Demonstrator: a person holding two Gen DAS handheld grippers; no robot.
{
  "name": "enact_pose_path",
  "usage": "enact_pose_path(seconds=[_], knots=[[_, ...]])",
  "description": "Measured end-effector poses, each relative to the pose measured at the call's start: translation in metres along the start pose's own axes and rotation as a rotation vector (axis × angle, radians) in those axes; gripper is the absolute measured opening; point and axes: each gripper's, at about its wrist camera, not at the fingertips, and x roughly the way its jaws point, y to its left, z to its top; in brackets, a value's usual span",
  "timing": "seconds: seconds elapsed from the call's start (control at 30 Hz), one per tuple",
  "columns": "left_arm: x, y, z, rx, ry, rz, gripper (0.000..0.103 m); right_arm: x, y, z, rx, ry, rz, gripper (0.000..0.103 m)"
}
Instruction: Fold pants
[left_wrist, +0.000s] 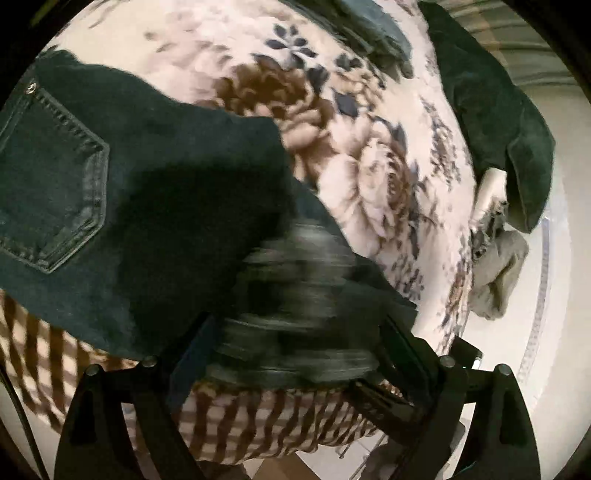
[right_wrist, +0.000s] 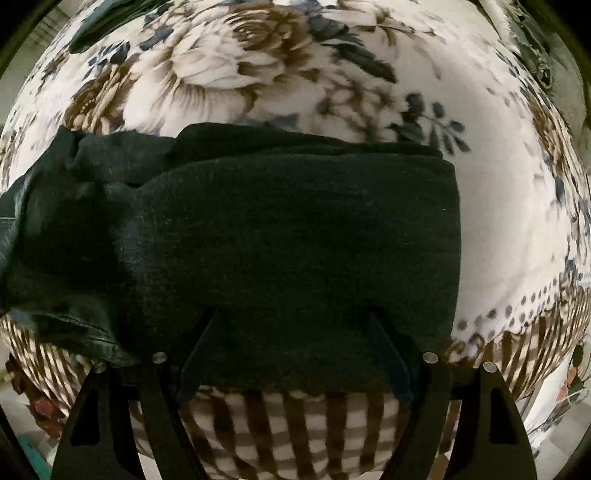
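Observation:
Dark green-black jeans (left_wrist: 147, 206) lie on a floral blanket (left_wrist: 369, 155), a back pocket (left_wrist: 51, 173) showing at the left. My left gripper (left_wrist: 295, 332) is wide open at the jeans' near edge; a blurred bunch of denim (left_wrist: 291, 302) sits between its fingers. In the right wrist view the folded legs of the jeans (right_wrist: 295, 243) stretch across the blanket (right_wrist: 498, 203). My right gripper (right_wrist: 295, 343) is open, its fingers (right_wrist: 199, 339) resting over the near edge of the cloth, not closed on it.
Another dark green garment (left_wrist: 498, 122) lies at the far right edge of the bed, with a grey cloth (left_wrist: 498, 273) below it. The blanket's near border is brown-and-white striped (right_wrist: 295, 428). White floor (left_wrist: 517, 350) shows to the right.

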Motion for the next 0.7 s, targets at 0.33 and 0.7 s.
enact_pose_path(seconds=[0.33,0.7], knots=[[0.076,-0.009,-0.007,0.271,0.029,0.405,0.062,0.004,-0.005,-0.003,0.012,0.005,0.022,0.082],[-0.021,0.015,-0.01,0.157,-0.172,0.278,0.067,-0.004,-0.002,-0.001,0.049,0.002,0.034,0.082]])
